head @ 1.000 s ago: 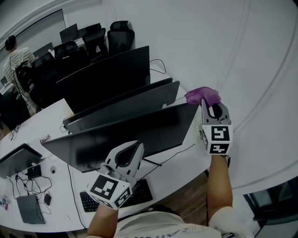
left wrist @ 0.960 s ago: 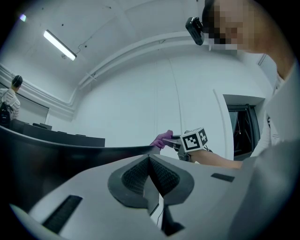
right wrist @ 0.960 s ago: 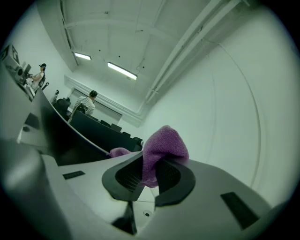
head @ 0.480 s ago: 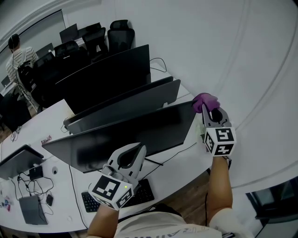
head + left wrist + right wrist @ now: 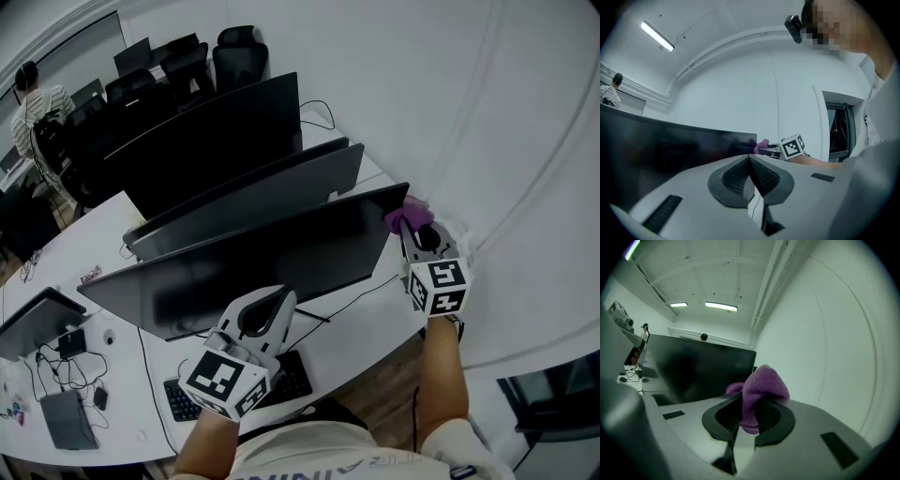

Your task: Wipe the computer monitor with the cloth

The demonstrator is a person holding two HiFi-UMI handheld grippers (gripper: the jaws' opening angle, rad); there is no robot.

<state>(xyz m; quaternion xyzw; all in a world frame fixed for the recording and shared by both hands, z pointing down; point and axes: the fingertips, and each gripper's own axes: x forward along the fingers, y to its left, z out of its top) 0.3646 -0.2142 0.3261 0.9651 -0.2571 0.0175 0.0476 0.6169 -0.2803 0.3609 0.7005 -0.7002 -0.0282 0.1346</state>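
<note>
The nearest black monitor [image 5: 253,267] stands on the white desk, its screen facing me. A purple cloth [image 5: 409,215] is bunched at the monitor's upper right corner, with my right gripper [image 5: 413,228] shut on it. In the right gripper view the cloth [image 5: 759,392] bulges out between the jaws, next to the monitor [image 5: 693,369]. My left gripper [image 5: 265,307] hovers low in front of the screen's lower middle, shut with nothing in it. In the left gripper view its jaws [image 5: 750,176] meet, with the cloth [image 5: 761,144] small at the screen's far corner.
Two more monitors [image 5: 253,202] stand in rows behind the near one. A black keyboard [image 5: 286,382] lies at the desk's [image 5: 112,394] front edge, with cables and small devices [image 5: 61,412] at the left. A white wall [image 5: 487,112] runs close on the right. A person [image 5: 33,98] is far left.
My right gripper has drawn the cloth down and toward me along the monitor's right corner. The left gripper has hardly moved.
</note>
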